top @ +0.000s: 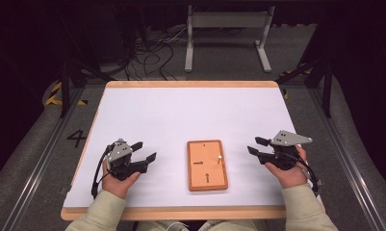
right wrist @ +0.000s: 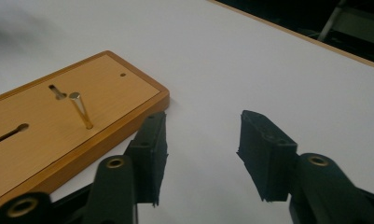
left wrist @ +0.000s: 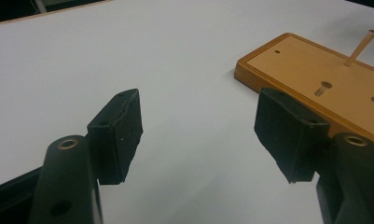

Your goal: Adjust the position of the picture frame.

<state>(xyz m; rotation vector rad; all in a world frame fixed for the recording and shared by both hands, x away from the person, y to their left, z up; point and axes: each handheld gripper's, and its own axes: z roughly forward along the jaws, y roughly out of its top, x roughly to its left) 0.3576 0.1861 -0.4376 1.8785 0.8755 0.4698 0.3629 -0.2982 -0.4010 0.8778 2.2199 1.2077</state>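
A flat wooden board [top: 207, 165] lies on the white table top [top: 181, 110], near the front edge and between my two hands. It has keyhole-shaped slots and a thin metal pin [top: 220, 158] standing up near its right edge. My left gripper [top: 147, 149] rests left of the board, open, with nothing between its jaws. In the left gripper view the gripper [left wrist: 198, 107] points past the board [left wrist: 315, 74] and the pin [left wrist: 360, 46]. My right gripper [top: 253, 145] sits right of the board, open and empty. In the right gripper view the gripper [right wrist: 203, 126] has the board [right wrist: 58, 121] and pin [right wrist: 81, 109] at its left.
The table has a wooden rim [top: 190, 84]. Beyond its far edge a grey metal stand [top: 226, 33] and loose cables [top: 147, 53] lie on the dark floor. Rails run along both sides of the table.
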